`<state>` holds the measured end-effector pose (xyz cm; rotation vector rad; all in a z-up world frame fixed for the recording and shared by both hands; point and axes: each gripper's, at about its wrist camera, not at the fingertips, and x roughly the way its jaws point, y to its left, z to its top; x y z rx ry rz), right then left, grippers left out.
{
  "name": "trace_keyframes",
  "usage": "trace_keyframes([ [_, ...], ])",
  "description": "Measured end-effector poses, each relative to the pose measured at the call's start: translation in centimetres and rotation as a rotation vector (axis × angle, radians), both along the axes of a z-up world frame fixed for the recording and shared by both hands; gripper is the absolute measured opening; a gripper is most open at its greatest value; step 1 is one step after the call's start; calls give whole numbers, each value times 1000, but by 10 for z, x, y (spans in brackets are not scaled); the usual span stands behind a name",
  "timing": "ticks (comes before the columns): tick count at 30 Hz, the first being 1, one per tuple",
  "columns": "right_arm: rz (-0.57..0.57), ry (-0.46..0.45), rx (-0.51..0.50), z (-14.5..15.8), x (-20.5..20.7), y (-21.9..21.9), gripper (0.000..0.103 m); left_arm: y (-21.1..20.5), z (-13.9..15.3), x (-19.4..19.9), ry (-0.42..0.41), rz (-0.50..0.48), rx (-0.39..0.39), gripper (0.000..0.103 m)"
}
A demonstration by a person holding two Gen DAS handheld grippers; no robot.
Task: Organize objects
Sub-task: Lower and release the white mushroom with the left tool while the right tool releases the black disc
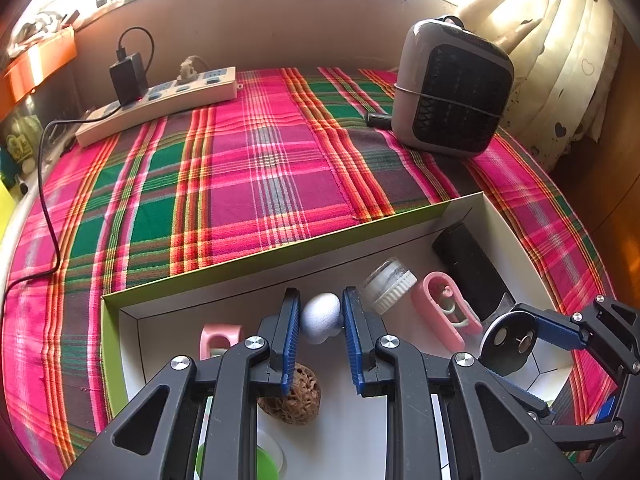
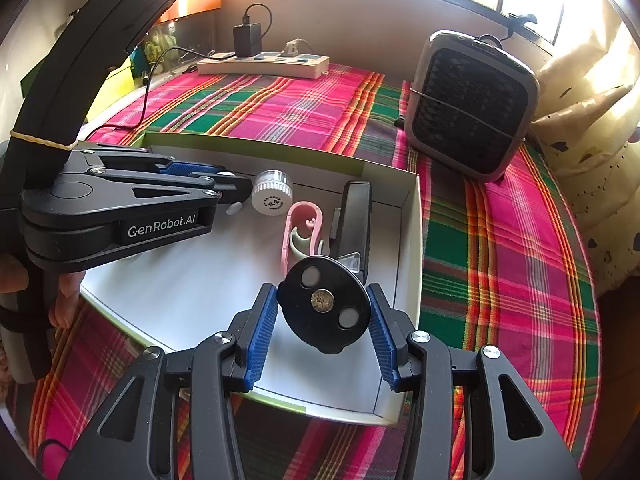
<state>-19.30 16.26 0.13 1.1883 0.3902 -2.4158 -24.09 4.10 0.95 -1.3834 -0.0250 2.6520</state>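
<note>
Most small things already lie in the white box [image 2: 408,240], while the left gripper [image 1: 320,320] pinches a white egg [image 1: 320,316] and the right gripper [image 2: 323,312], at the box's 5 o'clock corner, clamps a black disc [image 2: 323,304] yet to be set down.

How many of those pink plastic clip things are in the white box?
2. One pink plastic clip lies between the white-capped clear jar and the black rectangular case; another sits left of the left gripper. More may be hidden beneath.

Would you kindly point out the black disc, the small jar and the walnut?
black disc [image 2: 324,304]: right wrist view, on its central coin-like inset.
small jar [image 1: 388,286]: left wrist view, on its body.
walnut [image 1: 294,398]: left wrist view, on its wrinkled shell.
</note>
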Motion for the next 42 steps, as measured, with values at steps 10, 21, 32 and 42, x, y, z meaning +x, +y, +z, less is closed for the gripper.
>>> trace_keyframes([
  [10,0,-1,7,0,1,-2,46,1,-1,0,-4,-1,-4,24],
  [21,-1,-2,4,0,1,-2,46,2,-1,0,-6,-5,-1,28],
  [32,-19,-10,-13,0,5,-1,47,1,3,5,-1,2,10,35],
  [42,-37,0,-29,5,11,1,47,2,18,19,33,2,16,35],
])
